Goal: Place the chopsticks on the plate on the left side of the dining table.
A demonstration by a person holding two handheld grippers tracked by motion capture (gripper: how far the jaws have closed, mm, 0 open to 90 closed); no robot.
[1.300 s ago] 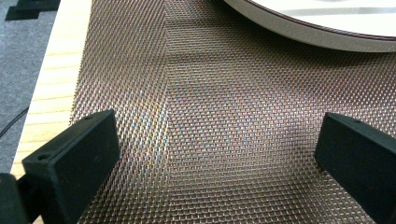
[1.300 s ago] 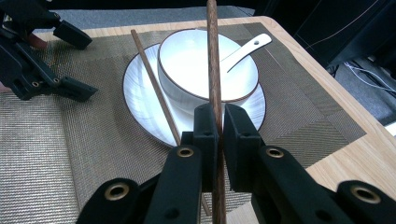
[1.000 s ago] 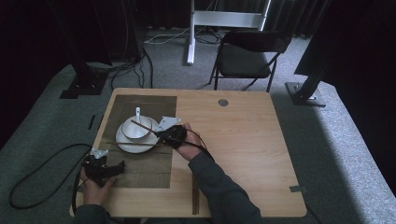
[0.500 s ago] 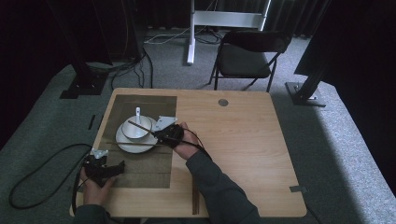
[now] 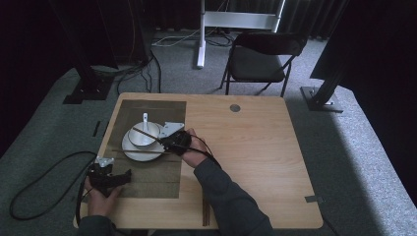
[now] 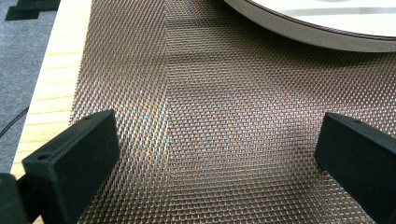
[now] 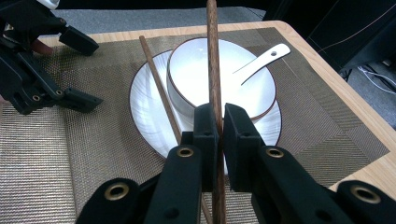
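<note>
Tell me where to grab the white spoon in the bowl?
Grip the spoon by its handle, which sticks up and out over the bowl rim with free space around it. Probably come from above on that side, jaws across the thin handle; its scoop end lies down inside the bowl.

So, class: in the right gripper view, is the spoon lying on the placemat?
No, the spoon rests in the white bowl, its handle over the rim.

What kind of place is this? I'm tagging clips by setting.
Probably a recording studio or lab, not a dining room: dark curtains, a lone folding chair and a metal stand surround one wooden table.
</note>
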